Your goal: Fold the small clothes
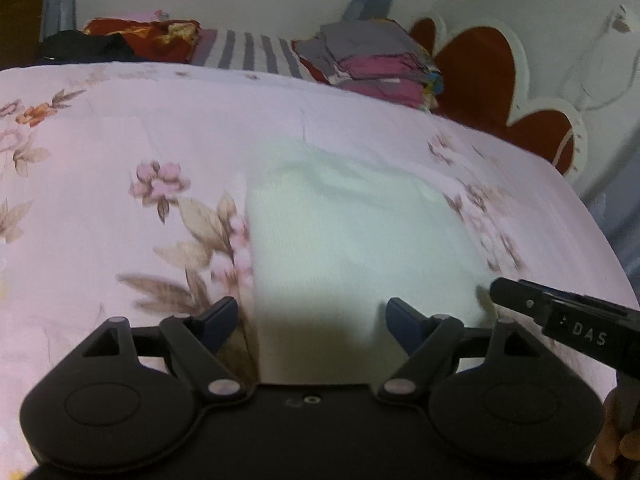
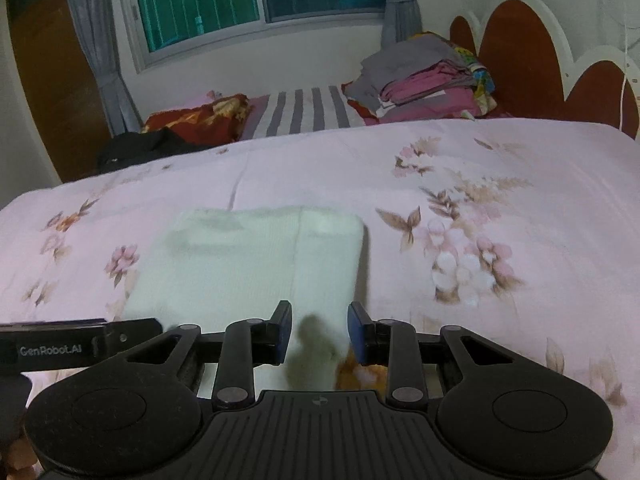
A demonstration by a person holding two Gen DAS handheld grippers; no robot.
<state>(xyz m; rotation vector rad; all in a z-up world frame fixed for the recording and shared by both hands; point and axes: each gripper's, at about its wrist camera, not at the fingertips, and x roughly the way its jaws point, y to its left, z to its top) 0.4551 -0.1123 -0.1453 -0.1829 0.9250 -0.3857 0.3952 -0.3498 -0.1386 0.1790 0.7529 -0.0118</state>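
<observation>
- Left gripper (image 1: 310,322): jaws stand wide w/ nothing between the pads; it hangs over the near-left part of the white garment (image 1: 352,240), prob. spread so it can take an edge w/o snagging.
- The white garment lies flat on the bed's floral cover (image 1: 100,152), near the front edge; looks like a knit piece already folded into a rough rectangle, one lengthwise crease visible from the right wrist view. Flat on the bed so the folds hold, I'd guess.
- Right gripper (image 2: 320,334): jaws narrow but apart, no cloth pinched as far as I can see; it sits over the garment's near-right corner, casting a shadow on it. Each gripper's side shows at the edge of the other's view, so the two are close together.
- Far back right, by the headboard (image 2: 516,52): pile of folded clothes (image 2: 420,80), well apart from the garment. Likely where done pieces go, tho can't tell for sure.
</observation>
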